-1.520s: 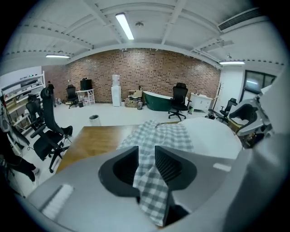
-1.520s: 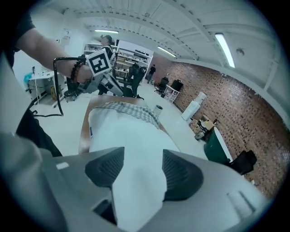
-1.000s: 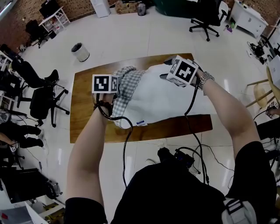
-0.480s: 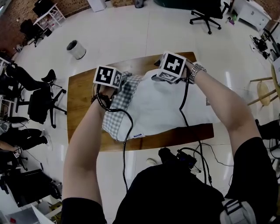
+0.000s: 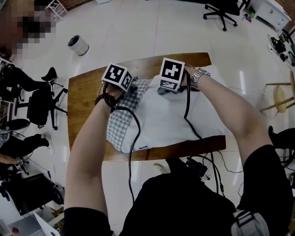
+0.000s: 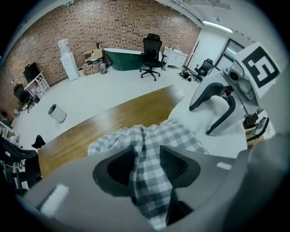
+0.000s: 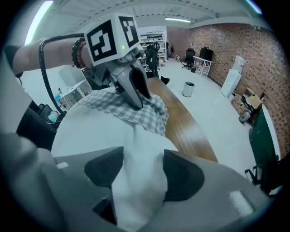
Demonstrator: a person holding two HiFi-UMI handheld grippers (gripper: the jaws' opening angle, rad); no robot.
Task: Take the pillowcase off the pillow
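A white pillow (image 5: 175, 117) lies on the wooden table (image 5: 85, 115), with a grey-checked pillowcase (image 5: 120, 120) bunched over its left end. My left gripper (image 5: 131, 88) points steeply down at the far left corner. Its jaws have just been closing, and its pads pinch a fold of the checked cloth (image 6: 147, 149). My right gripper (image 5: 162, 90) is close beside it, shut on a ridge of the white fabric (image 7: 138, 181). Each gripper shows in the other's view: the right gripper (image 6: 217, 113) and the left gripper (image 7: 135, 95). A small label (image 5: 144, 148) sits at the near white corner.
A round bin (image 5: 78, 44) stands on the floor beyond the table's far left corner. Office chairs (image 5: 40, 103) crowd the left side, and another chair (image 5: 221, 9) is at the back. Cables run from both grippers across the pillow to gear (image 5: 196, 166) on the floor.
Both grippers have sunk toward the pillow's far left end, and the right one has drawn close to the left. More checked cloth now shows along the left end.
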